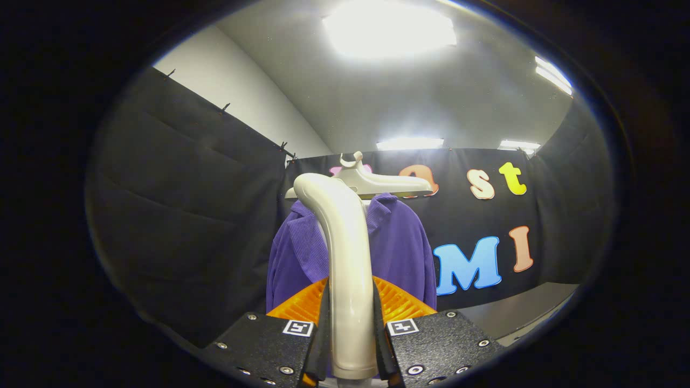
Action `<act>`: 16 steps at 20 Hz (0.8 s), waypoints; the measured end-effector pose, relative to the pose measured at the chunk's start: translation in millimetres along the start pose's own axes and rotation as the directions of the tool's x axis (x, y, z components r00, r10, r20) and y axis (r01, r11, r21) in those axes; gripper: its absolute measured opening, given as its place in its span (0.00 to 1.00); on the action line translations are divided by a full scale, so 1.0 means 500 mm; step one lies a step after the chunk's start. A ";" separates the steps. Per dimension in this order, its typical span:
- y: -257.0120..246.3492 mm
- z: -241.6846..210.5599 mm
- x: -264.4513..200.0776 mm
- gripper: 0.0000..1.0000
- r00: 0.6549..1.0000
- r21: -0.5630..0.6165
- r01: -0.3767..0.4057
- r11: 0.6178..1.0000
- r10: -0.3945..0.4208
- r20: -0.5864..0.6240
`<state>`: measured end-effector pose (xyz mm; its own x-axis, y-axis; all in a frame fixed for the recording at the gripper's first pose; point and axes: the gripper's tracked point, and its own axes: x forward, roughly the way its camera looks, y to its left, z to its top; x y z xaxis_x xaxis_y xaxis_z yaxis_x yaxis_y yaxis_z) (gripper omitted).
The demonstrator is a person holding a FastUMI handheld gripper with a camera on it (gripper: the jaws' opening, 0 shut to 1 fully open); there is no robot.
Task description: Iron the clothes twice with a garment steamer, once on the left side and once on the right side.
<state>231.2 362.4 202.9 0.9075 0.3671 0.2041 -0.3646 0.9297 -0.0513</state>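
My gripper (350, 328) is clamped on the garment steamer's cream handle (345, 269), both fingers pressing it. At twelve o'clock beyond hangs the purple corduroy jacket (401, 242) on its hanger (377, 183). I judge neither pass finished yet.

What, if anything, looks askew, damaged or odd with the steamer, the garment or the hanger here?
Nothing stands out. The gripper has both fingers pressed on the cream steamer handle, which rises upright between them. Beyond it, the purple garment hangs on its pale hanger against the booth wall, with no tear or stain visible.
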 end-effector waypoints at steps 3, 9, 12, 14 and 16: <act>0.032 0.022 0.027 0.35 1.000 -0.018 -0.015 1.000 0.016 0.017; 0.092 0.031 0.097 0.35 0.999 -0.054 -0.048 0.997 0.049 0.011; 0.112 0.014 0.125 0.35 0.999 -0.052 -0.044 0.998 0.044 -0.002; 0.129 -0.016 0.136 0.35 0.998 -0.041 -0.050 0.998 0.049 -0.033; 0.143 -0.043 0.133 0.35 0.997 -0.057 -0.062 0.996 0.058 -0.059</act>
<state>270.2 453.7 191.8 0.8955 0.4217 0.1424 -0.4073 0.9054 -0.1200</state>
